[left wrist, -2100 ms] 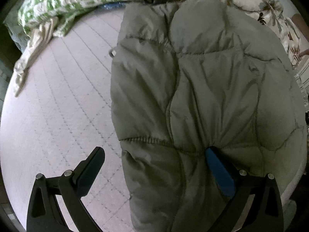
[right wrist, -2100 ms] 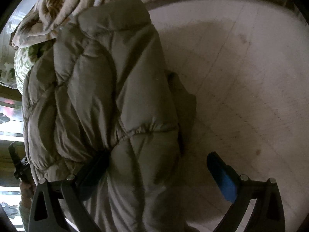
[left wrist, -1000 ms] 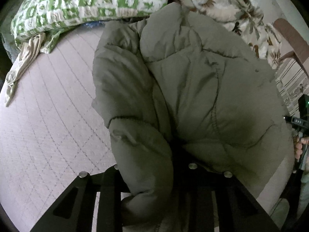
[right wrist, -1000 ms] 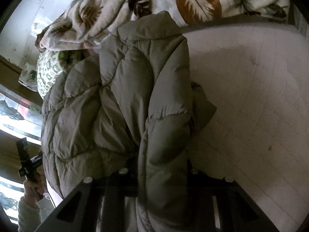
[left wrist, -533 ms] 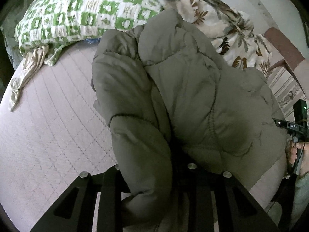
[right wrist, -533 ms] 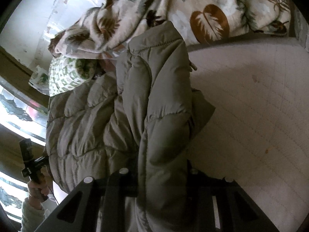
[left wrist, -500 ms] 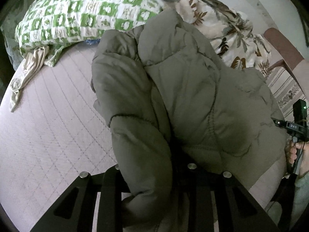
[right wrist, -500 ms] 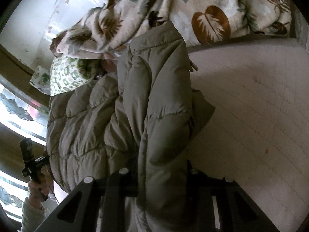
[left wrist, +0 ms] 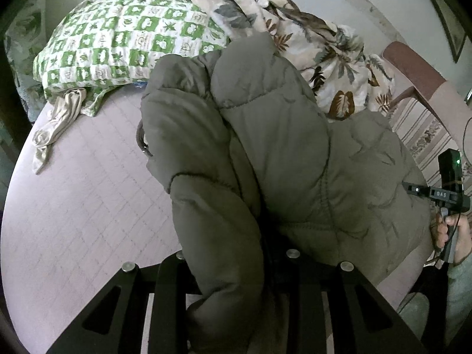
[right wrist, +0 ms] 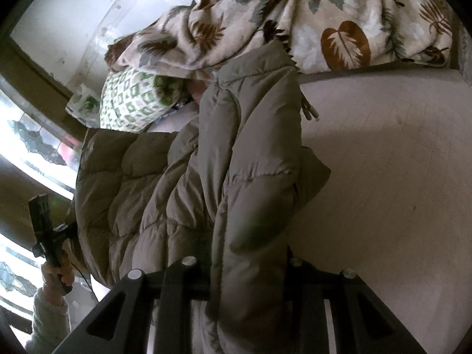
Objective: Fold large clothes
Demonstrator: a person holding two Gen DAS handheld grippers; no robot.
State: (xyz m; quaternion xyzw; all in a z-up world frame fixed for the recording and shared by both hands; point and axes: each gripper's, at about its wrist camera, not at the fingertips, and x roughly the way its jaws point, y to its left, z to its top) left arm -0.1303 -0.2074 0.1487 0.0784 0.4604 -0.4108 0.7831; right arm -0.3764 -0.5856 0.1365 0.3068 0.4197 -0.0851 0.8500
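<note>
Through my left wrist camera, my left gripper (left wrist: 236, 268) has its fingers pinched together on a thick fold of the olive puffer jacket (left wrist: 280, 153), which bulges up between them and hides the tips. The jacket is lifted at my end and drapes away toward the head of the bed (left wrist: 73, 212). To my left the quilted mattress lies bare out to its rounded edge. Ahead, the green checked pillow (left wrist: 124, 38) and the leaf-print blanket (left wrist: 324, 59) crowd the far side, the blanket touching the jacket's top edge; a crumpled beige cloth (left wrist: 56, 121) lies just beside the pillow. At far right my other hand (left wrist: 451, 233) grips its handle.

Through my right wrist camera, my right gripper (right wrist: 244, 268) is likewise clamped on a jacket (right wrist: 230, 177) fold (fingertips buried in fabric). Bare mattress (right wrist: 389, 191) spreads to my right up to the blanket (right wrist: 324, 23). The pillow (right wrist: 132, 103) sits behind the jacket, and a window (right wrist: 26, 147) lies at left.
</note>
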